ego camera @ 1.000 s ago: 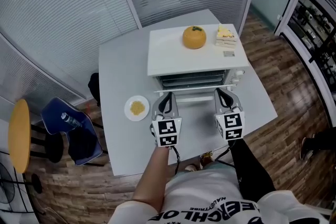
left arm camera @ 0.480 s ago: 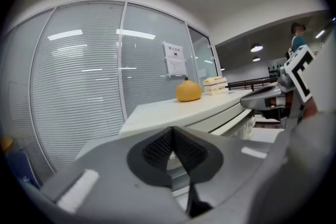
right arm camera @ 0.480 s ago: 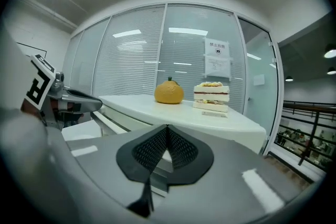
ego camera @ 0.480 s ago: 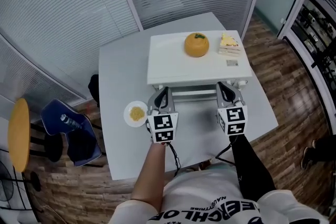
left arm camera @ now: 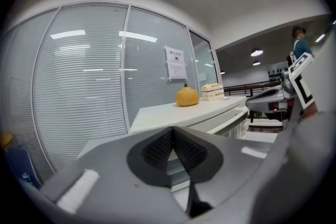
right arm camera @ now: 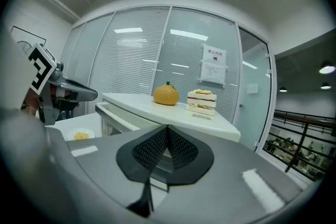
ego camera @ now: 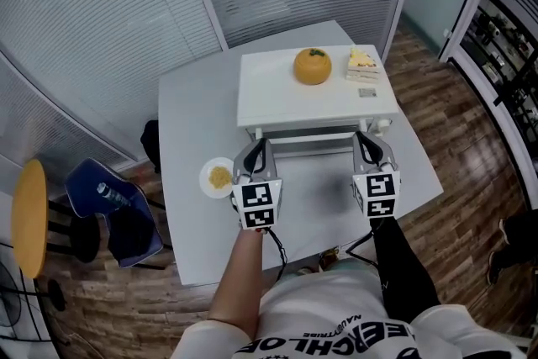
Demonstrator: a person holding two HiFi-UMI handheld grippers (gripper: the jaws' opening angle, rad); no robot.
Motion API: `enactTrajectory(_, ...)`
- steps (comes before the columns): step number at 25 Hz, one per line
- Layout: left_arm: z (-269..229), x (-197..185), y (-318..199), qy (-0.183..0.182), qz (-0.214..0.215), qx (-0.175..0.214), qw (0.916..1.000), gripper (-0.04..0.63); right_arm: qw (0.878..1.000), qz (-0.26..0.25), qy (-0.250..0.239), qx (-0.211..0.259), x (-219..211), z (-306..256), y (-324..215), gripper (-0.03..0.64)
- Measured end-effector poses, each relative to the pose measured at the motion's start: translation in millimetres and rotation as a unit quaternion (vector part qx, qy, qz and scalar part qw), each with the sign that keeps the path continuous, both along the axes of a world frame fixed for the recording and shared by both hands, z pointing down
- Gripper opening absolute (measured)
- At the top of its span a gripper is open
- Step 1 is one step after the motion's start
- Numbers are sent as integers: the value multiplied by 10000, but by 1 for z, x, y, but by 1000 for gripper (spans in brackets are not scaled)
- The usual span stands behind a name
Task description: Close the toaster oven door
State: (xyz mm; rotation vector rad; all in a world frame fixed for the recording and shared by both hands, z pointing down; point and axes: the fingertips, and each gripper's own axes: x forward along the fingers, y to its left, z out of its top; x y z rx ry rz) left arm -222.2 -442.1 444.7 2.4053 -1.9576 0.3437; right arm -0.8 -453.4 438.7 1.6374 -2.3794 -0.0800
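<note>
The white toaster oven point(ego camera: 315, 97) stands on the grey table point(ego camera: 189, 122). Its door point(ego camera: 307, 137) is raised almost flush against the front, and only a thin strip of it shows in the head view. My left gripper point(ego camera: 255, 149) is shut, its tips at the door's left end. My right gripper point(ego camera: 364, 140) is shut too, at the door's right end. Whether either touches the door I cannot tell. In the left gripper view the pads point(left arm camera: 157, 147) meet with nothing between them, the oven point(left arm camera: 210, 118) just beyond. In the right gripper view the pads point(right arm camera: 181, 149) also meet empty.
An orange fruit point(ego camera: 311, 65) and a slice of layered cake point(ego camera: 362, 63) sit on the oven's top. A small white plate point(ego camera: 218, 176) with yellow food lies on the table left of my left gripper. A blue chair point(ego camera: 118, 206) and a yellow stool point(ego camera: 29, 219) stand at the left.
The oven door has swung up from lying open, racks showing, to nearly closed. Both grippers moved up and toward the oven with its front edge.
</note>
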Motion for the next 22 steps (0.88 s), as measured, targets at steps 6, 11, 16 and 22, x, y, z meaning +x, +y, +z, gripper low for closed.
enactTrajectory(6,-16,4,44,61,196,173,9996,58,9997,189,-56,124,11,-11,49,3)
enactTrajectory(11,-28,13,79,69,399,304,9987,58,9992,335,-143,172,21,-16,87,3)
enactTrajectory(16,-45,20,104,85,446,468,9979,58,9986,357,-190,333,31,-29,115,3)
enactTrajectory(22,-65,42,130,113,480,600,9970,58,9973,290,-357,577,50,-55,134,3)
